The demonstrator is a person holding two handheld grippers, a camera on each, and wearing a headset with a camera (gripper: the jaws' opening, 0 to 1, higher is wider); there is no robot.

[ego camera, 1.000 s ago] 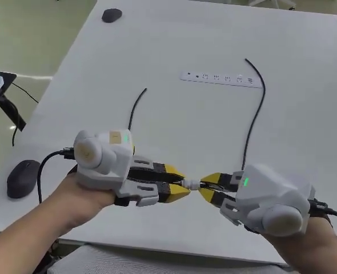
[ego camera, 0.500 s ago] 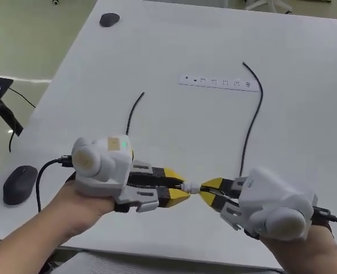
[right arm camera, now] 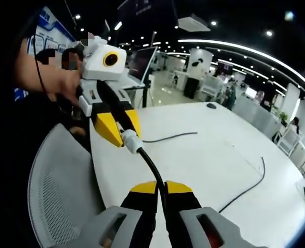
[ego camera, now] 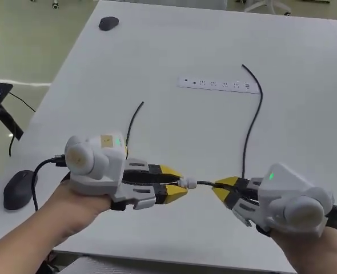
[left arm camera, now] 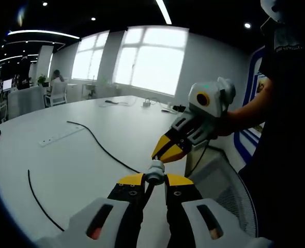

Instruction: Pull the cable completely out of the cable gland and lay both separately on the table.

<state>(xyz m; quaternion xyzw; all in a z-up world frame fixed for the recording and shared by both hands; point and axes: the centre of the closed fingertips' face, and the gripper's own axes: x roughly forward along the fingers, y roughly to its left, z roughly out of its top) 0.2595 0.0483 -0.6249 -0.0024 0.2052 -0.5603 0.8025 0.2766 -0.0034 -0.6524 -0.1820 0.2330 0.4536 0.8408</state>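
Observation:
The white cable gland (ego camera: 187, 182) is pinched in my left gripper (ego camera: 183, 184), which is shut on it above the table's front edge. A short stretch of black cable (ego camera: 205, 184) runs out of the gland to my right gripper (ego camera: 217, 187), shut on the cable. Beyond it the cable curves away over the table (ego camera: 252, 123). In the left gripper view the gland (left arm camera: 155, 169) sits between my yellow tips (left arm camera: 153, 179), facing the right gripper (left arm camera: 165, 150). In the right gripper view the cable (right arm camera: 150, 163) rises from my tips (right arm camera: 162, 185) to the gland (right arm camera: 129, 139) in the left gripper (right arm camera: 113, 126).
A white power strip (ego camera: 217, 84) lies mid-table. A second, shorter black cable (ego camera: 135, 117) lies left of centre. One dark mouse (ego camera: 108, 23) sits at the far corner, another (ego camera: 17, 188) near the left edge. A grey mesh chair (right arm camera: 59, 191) stands below the table edge.
The two grippers have drawn apart. Black cable now shows between the gland and the right gripper, where the tips nearly touched before.

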